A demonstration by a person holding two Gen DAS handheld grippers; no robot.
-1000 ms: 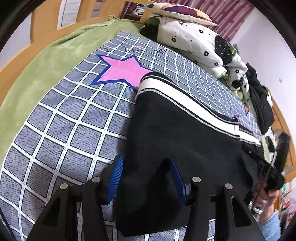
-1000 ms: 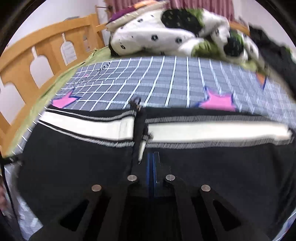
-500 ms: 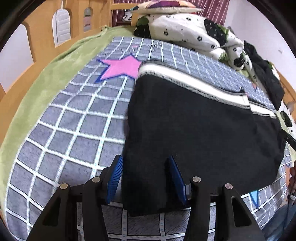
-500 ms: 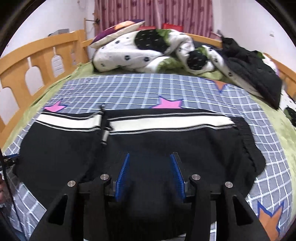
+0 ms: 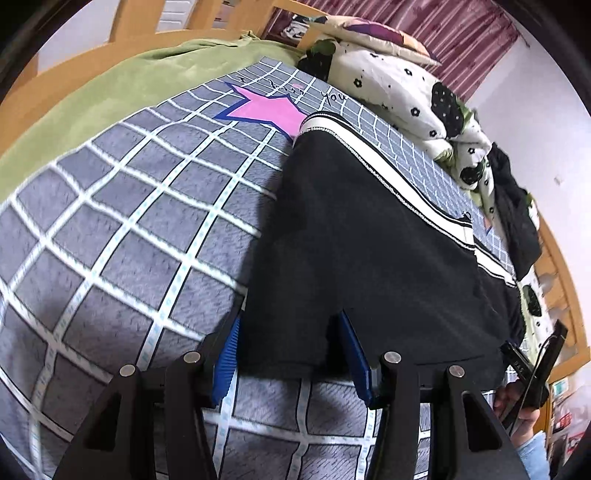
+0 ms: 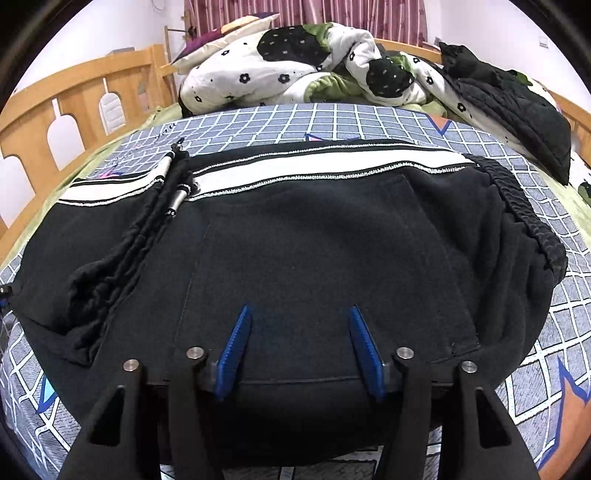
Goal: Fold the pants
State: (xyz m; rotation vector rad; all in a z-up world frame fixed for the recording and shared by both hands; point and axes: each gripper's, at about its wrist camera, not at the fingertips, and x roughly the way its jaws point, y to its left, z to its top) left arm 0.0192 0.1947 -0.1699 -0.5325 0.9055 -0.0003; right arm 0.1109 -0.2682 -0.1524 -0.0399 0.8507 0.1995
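Observation:
Black pants [image 6: 314, 240] with a white side stripe [image 6: 314, 164] lie folded across the grey checked blanket [image 5: 129, 221]. Their elastic waistband [image 6: 528, 210] is at the right, and a drawstring with metal tips [image 6: 177, 192] lies on the left part. My right gripper [image 6: 299, 332] hovers over the near middle of the pants. Its jaws are opening, with flat cloth under them and nothing pinched. My left gripper [image 5: 290, 332] is open at the pants' near left corner [image 5: 288, 332]. That corner lies between the blue pads, which stay apart from it. In the left wrist view, a hand holds the right gripper [image 5: 532, 373] at the far right.
A rumpled white quilt with black flowers [image 6: 295, 70] and a pillow [image 5: 373, 33] are piled at the head of the bed. A black jacket [image 6: 509, 103] lies at the back right. A wooden rail [image 6: 74, 96] runs along the left, with a green sheet [image 5: 92, 99] beside it.
The right gripper went from shut on the cloth near the drawstring to open, and shifted right along the pants. The left gripper sank toward the pants' near corner.

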